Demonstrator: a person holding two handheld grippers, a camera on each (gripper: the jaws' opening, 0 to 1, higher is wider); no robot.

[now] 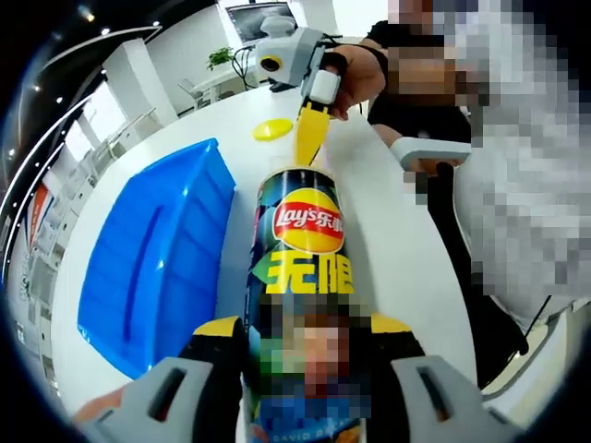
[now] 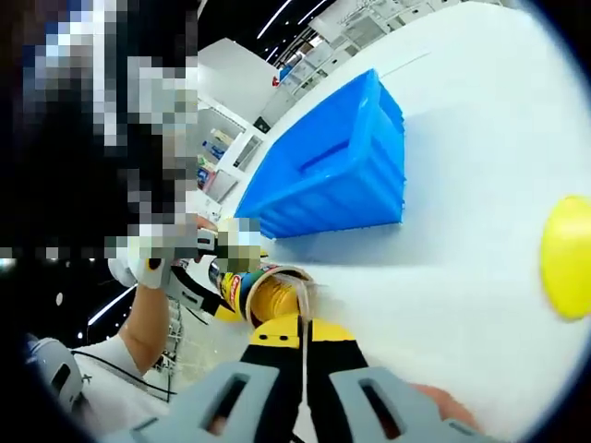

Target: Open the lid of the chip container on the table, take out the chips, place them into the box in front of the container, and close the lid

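A Lay's chip can (image 1: 303, 242) lies along the left gripper view, its lower body clamped between the jaws of my left gripper (image 1: 305, 325). Its mouth is open and faces away. My right gripper (image 1: 311, 152) comes down from the top with its yellow fingers pressed together at that mouth. In the right gripper view, my right gripper (image 2: 302, 325) is shut with its tips at the can (image 2: 261, 297) rim, yellow chips (image 2: 273, 301) visible inside. Whether a chip is pinched is unclear. The yellow lid (image 1: 272, 129) (image 2: 567, 258) lies on the table. The left gripper (image 2: 199, 281) holds the can from behind.
A blue plastic box (image 1: 157, 268) (image 2: 323, 175) stands on the white table (image 1: 392, 212) (image 2: 462, 138), just beside the can. A person stands at the table's edge, hands on both grippers. Office furniture and shelving lie beyond the table.
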